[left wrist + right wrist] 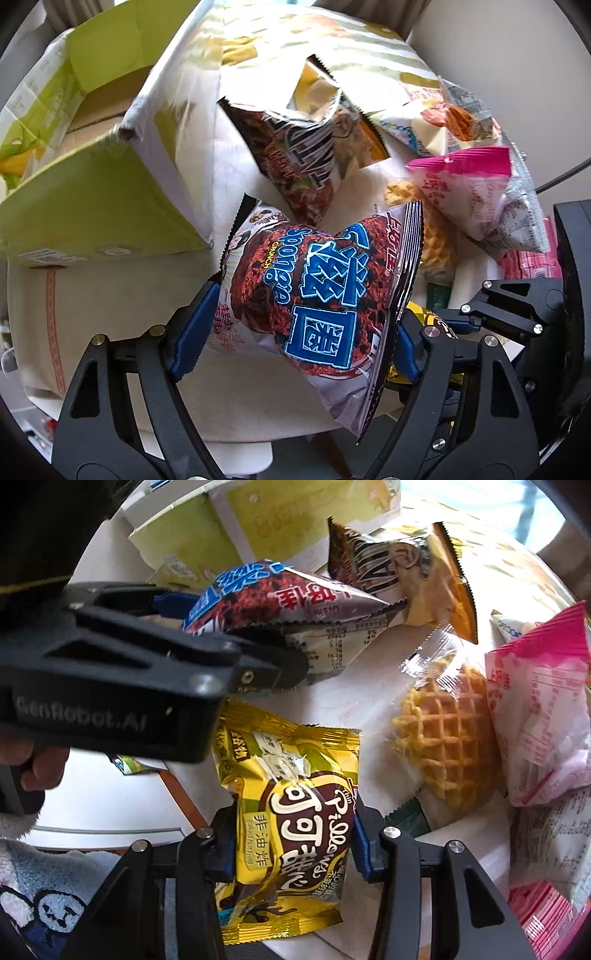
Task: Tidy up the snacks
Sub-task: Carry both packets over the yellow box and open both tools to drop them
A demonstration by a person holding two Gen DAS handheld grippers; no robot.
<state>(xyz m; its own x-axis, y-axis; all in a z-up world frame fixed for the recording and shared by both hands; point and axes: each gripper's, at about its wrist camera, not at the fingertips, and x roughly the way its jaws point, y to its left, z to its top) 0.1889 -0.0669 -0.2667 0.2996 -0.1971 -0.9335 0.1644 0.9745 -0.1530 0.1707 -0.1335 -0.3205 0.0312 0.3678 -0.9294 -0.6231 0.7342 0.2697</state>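
Note:
My left gripper (295, 328) is shut on a silver and red Sponge Crunch bag (314, 291) and holds it above the white table (110, 295). The same bag (273, 598) shows in the right wrist view, clamped in the left gripper (258, 642). My right gripper (291, 845) is shut on a yellow Pillows cocoa snack bag (288, 812) over the table's edge. The right gripper (491, 317) shows at the right of the left wrist view. A green cardboard box (92, 155) stands open at the left.
A pile of snacks lies on the table: a dark chip bag (295, 147), a pink bag (476, 184), a wrapped waffle (447, 738), a large striped pale bag (332, 40) and a white packet (443, 122). The box (221, 528) stands at the far side.

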